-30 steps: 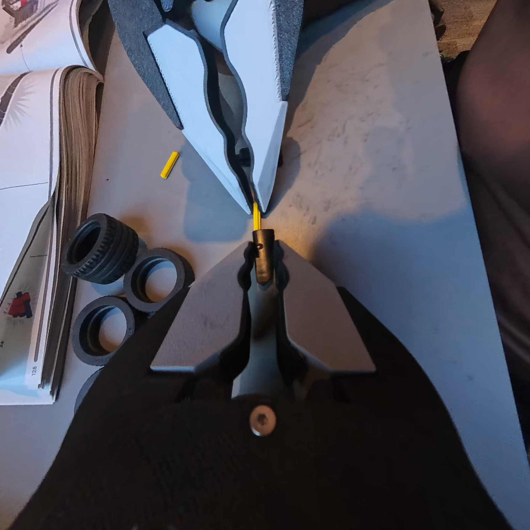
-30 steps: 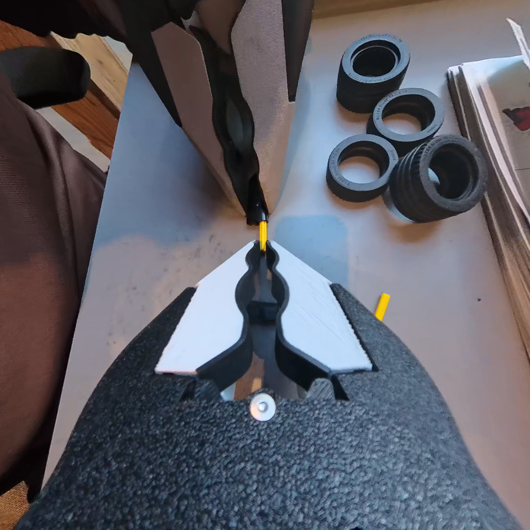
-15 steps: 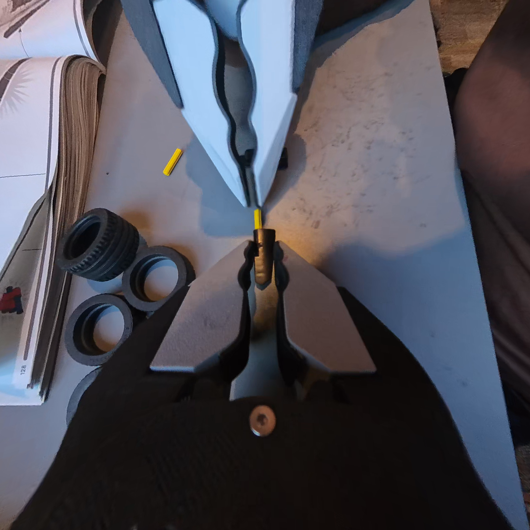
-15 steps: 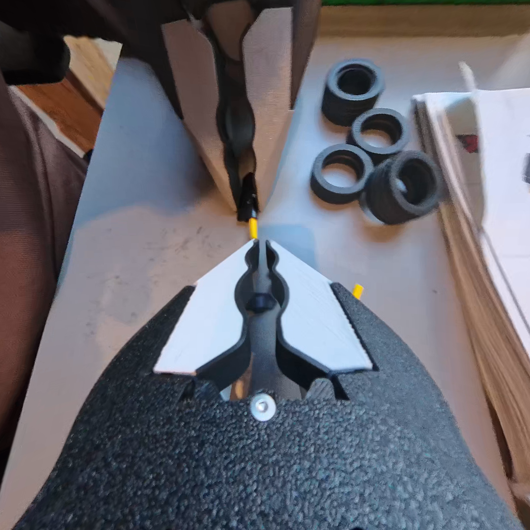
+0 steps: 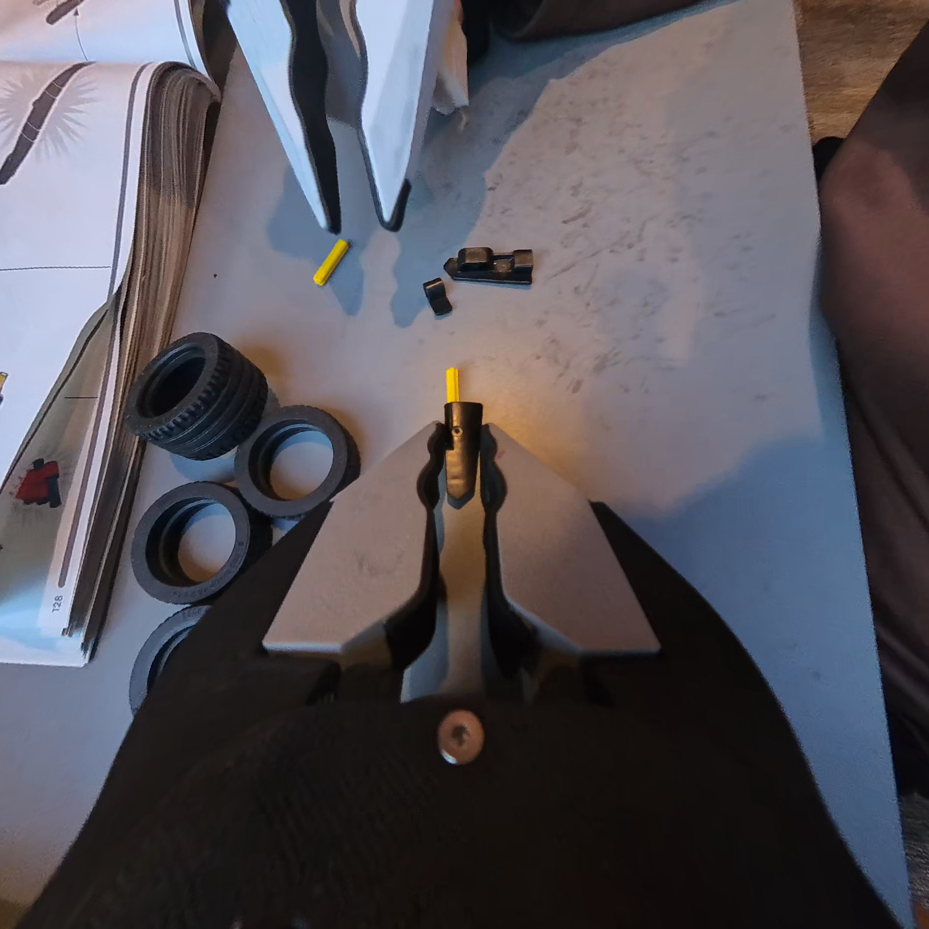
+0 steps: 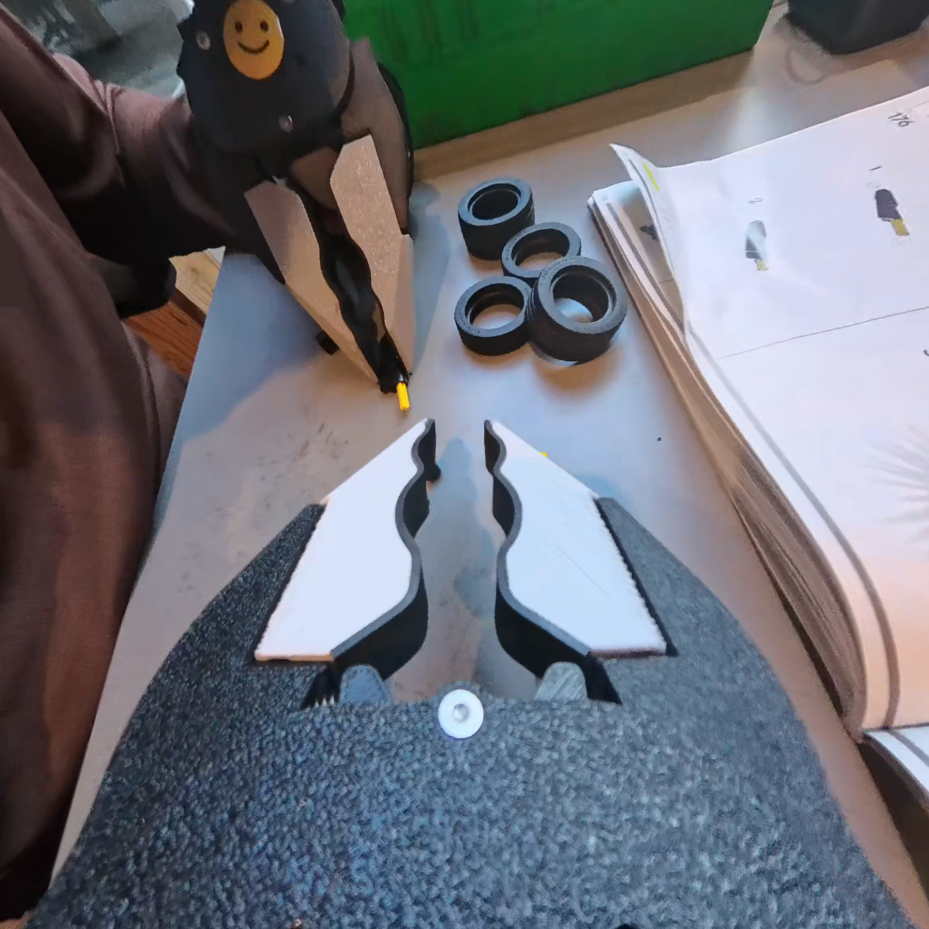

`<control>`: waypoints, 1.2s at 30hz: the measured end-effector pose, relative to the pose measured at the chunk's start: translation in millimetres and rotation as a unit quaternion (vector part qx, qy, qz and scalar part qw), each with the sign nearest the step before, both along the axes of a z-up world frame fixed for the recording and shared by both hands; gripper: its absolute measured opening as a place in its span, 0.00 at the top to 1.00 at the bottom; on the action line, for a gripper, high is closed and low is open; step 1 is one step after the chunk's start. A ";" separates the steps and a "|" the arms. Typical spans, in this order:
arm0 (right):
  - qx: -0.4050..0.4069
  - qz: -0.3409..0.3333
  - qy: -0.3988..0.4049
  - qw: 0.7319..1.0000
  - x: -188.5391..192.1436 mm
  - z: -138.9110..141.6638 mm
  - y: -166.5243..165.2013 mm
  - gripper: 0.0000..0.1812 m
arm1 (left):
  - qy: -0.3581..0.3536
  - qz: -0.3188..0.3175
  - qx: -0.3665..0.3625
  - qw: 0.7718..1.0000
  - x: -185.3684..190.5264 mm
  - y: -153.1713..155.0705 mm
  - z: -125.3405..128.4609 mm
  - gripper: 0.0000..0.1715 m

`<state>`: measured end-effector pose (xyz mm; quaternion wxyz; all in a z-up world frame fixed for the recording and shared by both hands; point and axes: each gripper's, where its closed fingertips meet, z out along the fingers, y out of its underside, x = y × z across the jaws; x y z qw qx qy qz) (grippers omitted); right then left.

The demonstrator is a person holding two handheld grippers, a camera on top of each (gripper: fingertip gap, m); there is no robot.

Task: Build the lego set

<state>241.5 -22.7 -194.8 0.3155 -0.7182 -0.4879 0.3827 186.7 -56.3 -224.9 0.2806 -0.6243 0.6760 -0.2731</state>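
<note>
A: Now, how are the grippers placed?

B: The left gripper (image 5: 460, 427) is closed on a black connector piece (image 5: 461, 442), from whose far end a yellow axle (image 5: 452, 384) sticks out, pointing forward along the fingers. The right gripper (image 6: 455, 427) is seen with its jaws parted and nothing is held between them.

A: Which relation is the coming move judged to turn on?

B: A loose yellow axle (image 5: 332, 262) is lying flat on the surface (image 5: 653, 251), just beside the right gripper's fingertips in the left wrist view and well apart from the left gripper. Its long axis is set diagonally to those fingers. The right gripper is clearly the nearer, so the pick-up is probably left to it, with some turning needed to close across the axle.

A: And the counts?

B: Two yellow axles are counted: one seated in the held connector, one loose. Two small black parts are seen lying near each other, a longer black piece (image 5: 490, 265) and a short black clip (image 5: 436, 296). Four black tyres (image 6: 538, 271) are counted in the right wrist view, clustered beside one open instruction booklet (image 6: 779, 377). One green box (image 6: 553, 55) is seen at the far edge.
</note>
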 end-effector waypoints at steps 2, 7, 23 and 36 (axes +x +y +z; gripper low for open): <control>0.000 0.003 -0.006 1.000 -0.6 -1.9 -0.8 0.90 | 0.000 0.001 0.003 1.000 -0.3 0.4 0.0 0.93; -0.008 0.003 -0.004 1.000 -0.4 -2.1 -0.4 0.91 | 0.000 0.002 0.002 1.000 -0.4 0.5 0.0 0.94; -0.006 0.002 -0.009 1.000 3.4 -3.6 1.5 0.91 | 0.000 0.006 0.001 1.000 -0.5 2.0 0.0 0.93; 0.031 0.059 -0.056 0.996 1.3 -15.1 -16.7 0.93 | 0.001 0.015 0.000 1.000 -1.1 5.3 0.1 0.91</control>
